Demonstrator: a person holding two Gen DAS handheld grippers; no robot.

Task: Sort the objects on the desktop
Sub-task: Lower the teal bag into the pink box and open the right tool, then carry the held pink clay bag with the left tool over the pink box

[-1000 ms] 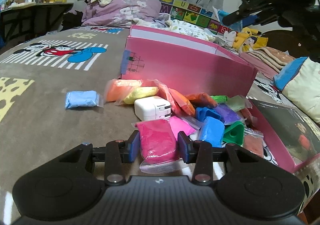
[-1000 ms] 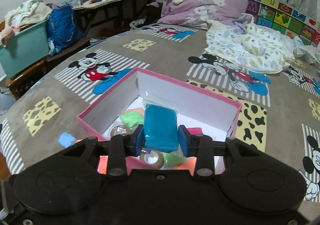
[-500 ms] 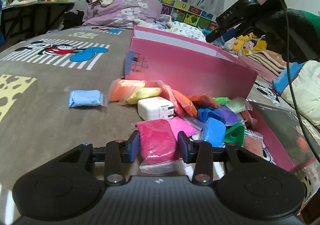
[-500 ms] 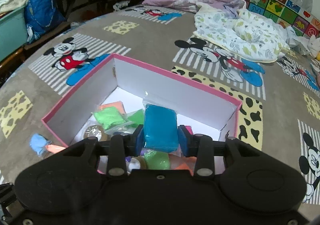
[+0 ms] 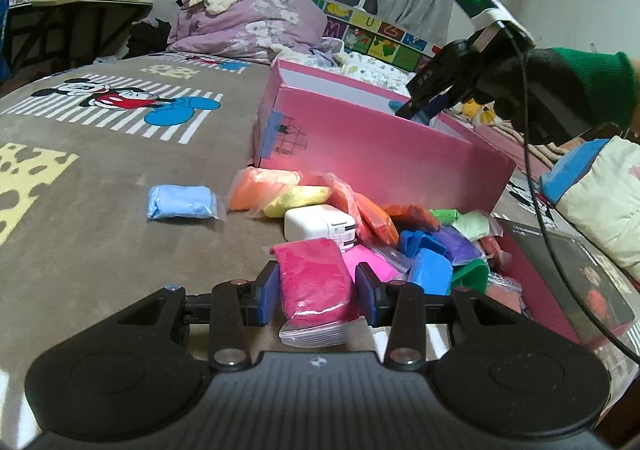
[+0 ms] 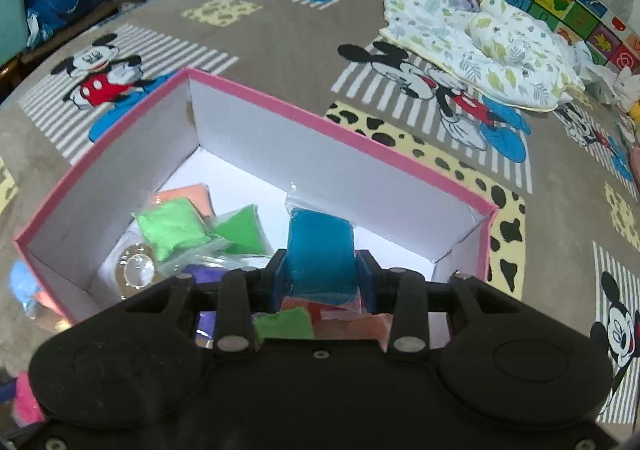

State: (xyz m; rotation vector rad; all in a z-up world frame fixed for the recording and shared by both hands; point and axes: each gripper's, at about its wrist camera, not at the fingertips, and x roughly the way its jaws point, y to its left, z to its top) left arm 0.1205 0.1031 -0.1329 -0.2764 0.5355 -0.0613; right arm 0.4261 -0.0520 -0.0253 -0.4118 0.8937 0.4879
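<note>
My left gripper (image 5: 316,292) is shut on a magenta clay bag (image 5: 314,286), low over the brown rug. Ahead lies a pile of clay bags (image 5: 420,234) with a white charger (image 5: 318,223), in front of the pink box (image 5: 380,153). A light blue bag (image 5: 182,201) lies apart to the left. My right gripper (image 6: 322,276) is shut on a teal clay bag (image 6: 322,252) and holds it above the open pink box (image 6: 280,105), which has green bags (image 6: 176,226), an orange bag and a tape roll (image 6: 136,270) inside. The right gripper also shows in the left wrist view (image 5: 424,105), over the box.
A dark box lid (image 5: 568,274) lies right of the pile. A floral blanket (image 6: 472,37) lies on the rug behind the box. A purple duvet (image 5: 256,21) and a desk (image 5: 72,9) stand at the back. A cream pillow (image 5: 600,209) is at the right.
My right gripper has moved forward and down over the box with the teal bag still held. My left gripper has stayed put with the magenta bag.
</note>
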